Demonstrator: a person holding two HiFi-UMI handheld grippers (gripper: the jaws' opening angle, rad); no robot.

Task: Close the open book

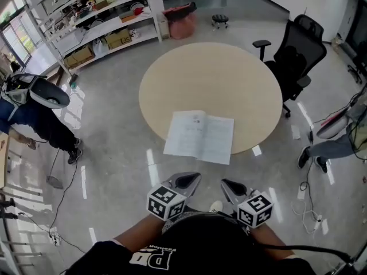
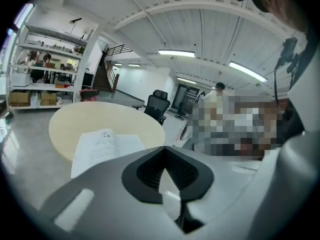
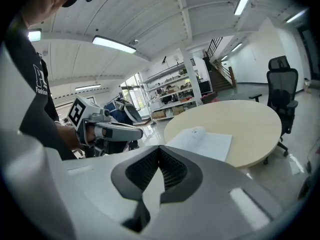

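Big open workshop-type room: shiny grey floor (image 1: 114,153), shelving (image 1: 97,16) w/ boxes upper left, black office chair (image 1: 295,53) upper right, another person (image 1: 34,113) at the left edge. Mid-frame in head view is a round beige table (image 1: 212,67), bare apart from the open book (image 1: 199,136). Book lies flat at the table's bottom rim, pages up, wide side running left-right w/ a slight tilt, spine pointing roughly up-frame. Its lower edge is at or a bit over the rim, can't tell which. Both tools sit below it near bottom center, well apart from it, floor in between. Left gripper (image 1: 188,182) is about under the spine, right gripper (image 1: 232,187) under the right page's outer edge, so pretty even imo. Both have jaws pressed together, nothing in them. Guess: either one has to go up-frame to reach a page edge.
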